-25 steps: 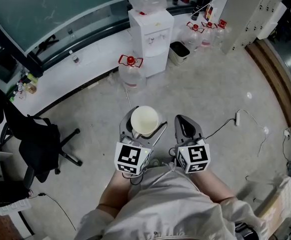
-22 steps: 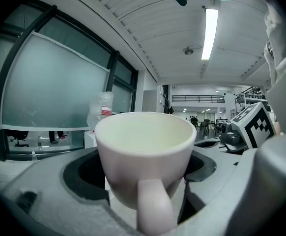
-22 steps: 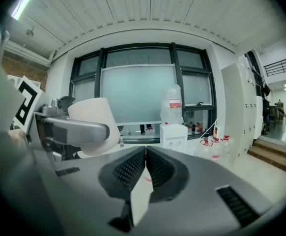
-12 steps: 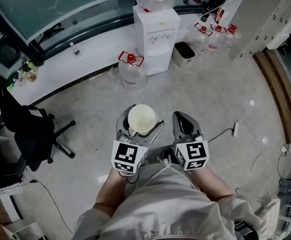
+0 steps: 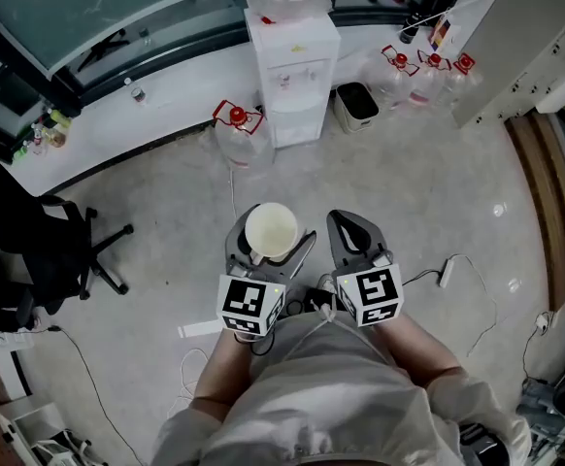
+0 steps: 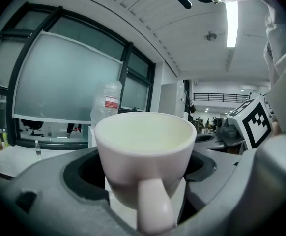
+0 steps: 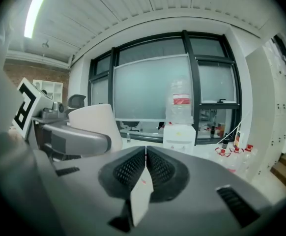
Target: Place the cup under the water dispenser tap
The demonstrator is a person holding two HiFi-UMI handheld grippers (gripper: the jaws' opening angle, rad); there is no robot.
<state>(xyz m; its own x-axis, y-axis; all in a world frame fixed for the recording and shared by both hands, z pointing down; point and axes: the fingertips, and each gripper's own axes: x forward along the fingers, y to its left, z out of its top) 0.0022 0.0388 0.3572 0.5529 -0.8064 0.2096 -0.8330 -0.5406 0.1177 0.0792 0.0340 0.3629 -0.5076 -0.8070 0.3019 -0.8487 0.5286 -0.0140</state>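
Note:
A white cup (image 5: 270,231) stands upright and empty in my left gripper (image 5: 264,250), whose jaws are shut on its sides. In the left gripper view the cup (image 6: 144,157) fills the middle, its handle toward the camera. My right gripper (image 5: 352,235) is beside it to the right, shut with nothing between its pads (image 7: 146,170). The white water dispenser (image 5: 290,64) with a clear bottle on top stands ahead against the window ledge, well beyond both grippers. The right gripper view shows the dispenser (image 7: 179,132) straight ahead, far off, and the cup (image 7: 95,123) at the left.
A large water jug with a red cap (image 5: 233,136) stands on the floor left of the dispenser. A small bin (image 5: 358,106) and several more jugs (image 5: 429,76) stand to its right. A black office chair (image 5: 32,242) is at the left. Cables (image 5: 448,272) lie on the floor.
The view has moved forward and the dispenser now sits slightly nearer and more centred ahead. Both grippers keep their hold and spacing; the cup stays in the left one.

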